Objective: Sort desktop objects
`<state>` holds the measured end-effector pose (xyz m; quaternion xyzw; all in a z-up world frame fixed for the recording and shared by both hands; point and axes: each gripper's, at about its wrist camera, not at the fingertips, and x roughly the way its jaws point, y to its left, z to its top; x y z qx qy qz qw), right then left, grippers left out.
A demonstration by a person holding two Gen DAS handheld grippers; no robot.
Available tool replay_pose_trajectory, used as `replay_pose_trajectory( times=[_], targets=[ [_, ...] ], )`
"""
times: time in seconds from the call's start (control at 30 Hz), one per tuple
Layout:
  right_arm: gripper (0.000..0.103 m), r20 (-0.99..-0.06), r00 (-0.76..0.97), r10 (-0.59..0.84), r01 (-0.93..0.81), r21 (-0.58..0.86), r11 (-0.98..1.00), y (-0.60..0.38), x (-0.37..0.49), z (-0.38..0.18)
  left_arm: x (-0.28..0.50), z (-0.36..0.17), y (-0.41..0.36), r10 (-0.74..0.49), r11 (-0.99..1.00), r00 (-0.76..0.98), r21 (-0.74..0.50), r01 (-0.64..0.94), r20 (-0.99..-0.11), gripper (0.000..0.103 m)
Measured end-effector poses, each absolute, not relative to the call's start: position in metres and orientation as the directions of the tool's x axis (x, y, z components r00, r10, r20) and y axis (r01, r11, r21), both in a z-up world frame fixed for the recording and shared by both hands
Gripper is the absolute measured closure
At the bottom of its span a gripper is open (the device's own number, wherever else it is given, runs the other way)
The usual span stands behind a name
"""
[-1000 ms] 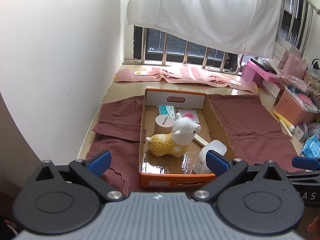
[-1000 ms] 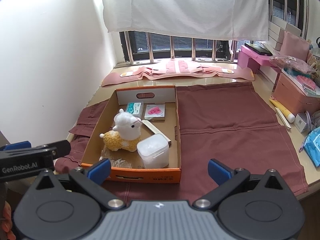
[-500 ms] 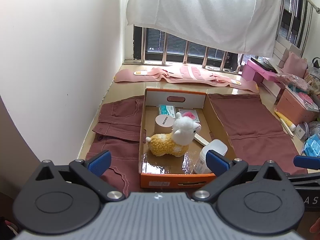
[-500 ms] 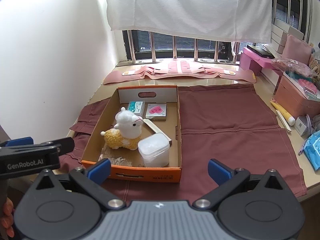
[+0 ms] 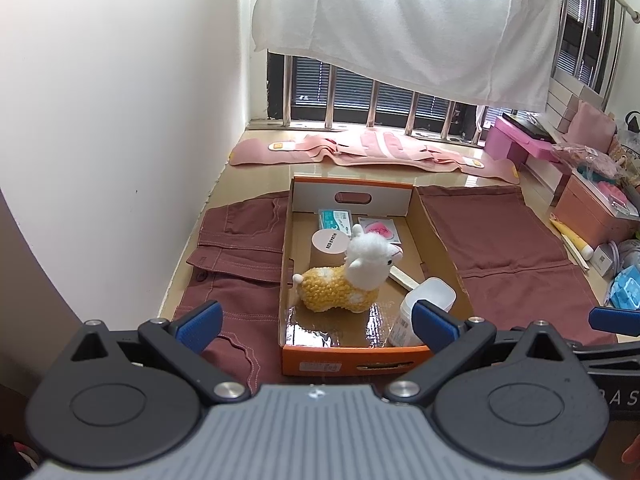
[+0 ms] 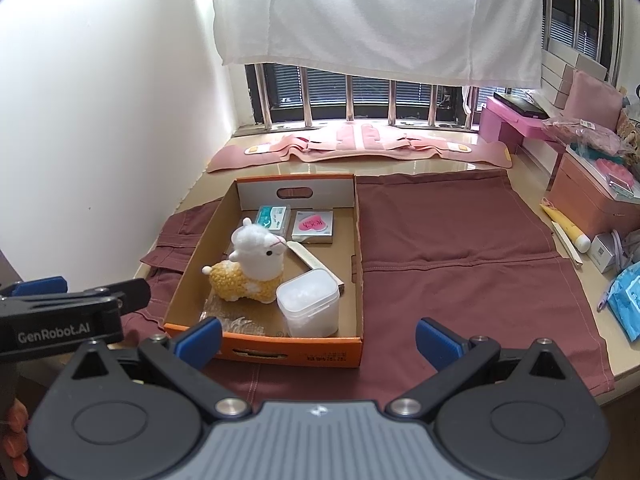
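Lying gathered in the cardboard box (image 6: pixel 260 322) at centre frame were the plush alpaca (image 6: pixel 252 270) and plastic tub (image 6: pixel 308 304) (cloth beside it bare); both the left gripper (image 5: pixel 316 322) and right gripper (image 6: pixel 318 338) were spread, nothing held.

A shallow cardboard box (image 6: pixel 356 240) is brown inside with an orange outer rim and a white far wall. In it stands a plush alpaca toy (image 6: pixel 250 270) with a white woolly head and a yellow knitted body flecked white, beside a translucent white plastic tub (image 6: pixel 308 304), a teal-and-white packet (image 6: pixel 273 218) and a silver square packet (image 6: pixel 313 226) printed with a pink heart. The box rests on a maroon cloth (image 6: pixel 460 264) with pale stitching. A white sheet (image 6: pixel 376 16) hangs above.
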<state>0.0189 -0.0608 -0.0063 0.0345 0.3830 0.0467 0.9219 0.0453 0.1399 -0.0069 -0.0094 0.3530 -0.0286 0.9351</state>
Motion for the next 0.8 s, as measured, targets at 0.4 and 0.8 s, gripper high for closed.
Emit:
replay_pose_trajectory(
  times=[0.4,0.8],
  targets=[
    [0.000,-0.706,0.699,0.117,-0.065,0.100,0.993,-0.0606,0.0186,-0.0057,0.0453,-0.0074,0.1412,-0.059,0.998,0.742,-0.044,0.040,-0.668,0.000],
    [0.000,-0.705,0.699,0.125,-0.073,0.103,0.992,-0.0598,0.0176,-0.0055,0.0420,-0.0060,0.1417,-0.051,0.999,0.746,-0.038,0.035,-0.664,0.000]
  ],
)
